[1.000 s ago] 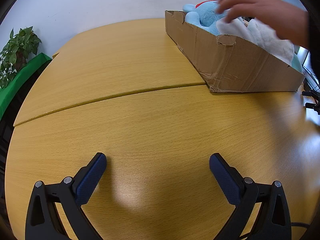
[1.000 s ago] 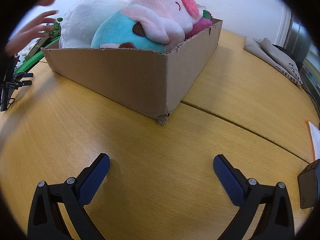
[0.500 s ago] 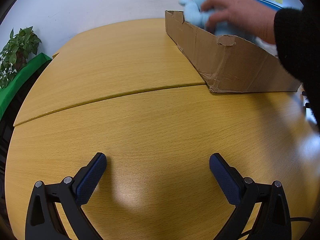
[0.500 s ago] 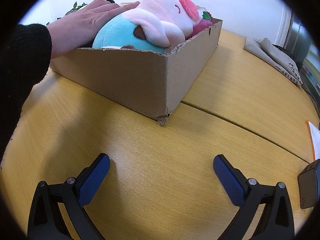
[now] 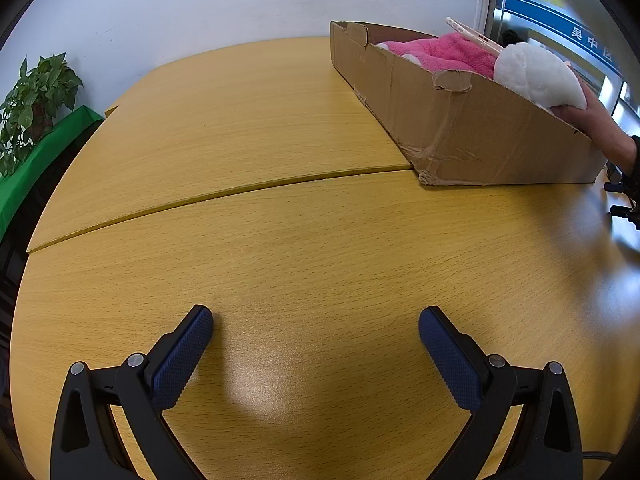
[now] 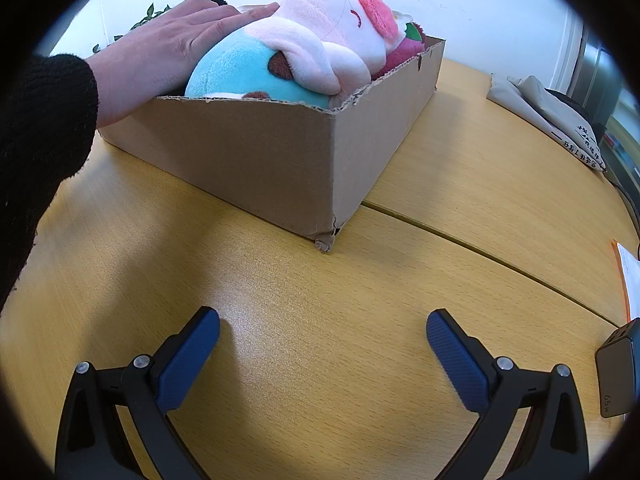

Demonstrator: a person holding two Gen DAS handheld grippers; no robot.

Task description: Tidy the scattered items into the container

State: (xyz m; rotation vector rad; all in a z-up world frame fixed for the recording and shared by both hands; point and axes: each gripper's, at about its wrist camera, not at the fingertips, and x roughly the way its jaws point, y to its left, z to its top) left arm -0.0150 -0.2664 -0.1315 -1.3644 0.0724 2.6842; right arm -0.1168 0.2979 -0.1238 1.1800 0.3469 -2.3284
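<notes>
A cardboard box (image 5: 460,136) stands at the far right of the wooden table; in the right wrist view the cardboard box (image 6: 256,160) is straight ahead. It holds plush toys: a pink plush (image 5: 444,54) and a white plush (image 5: 540,78) on one side, a pink pig (image 6: 332,36) over a teal plush (image 6: 236,76) on the other. A person's hand (image 6: 168,52) lies on the toys, and the hand (image 5: 588,120) shows under the white plush. My left gripper (image 5: 316,332) and right gripper (image 6: 322,334) both stand open over bare table, holding nothing.
A potted plant (image 5: 32,108) on a green ledge stands off the table's left edge. A grey cloth bag (image 6: 548,112) lies at the far right, a black power adapter (image 6: 618,376) near the right edge. A seam (image 5: 220,196) crosses the tabletop.
The hand in the box has shifted: the blue plush it held is gone from the left wrist view, and pink and white plush show there. Both grippers stayed still.
</notes>
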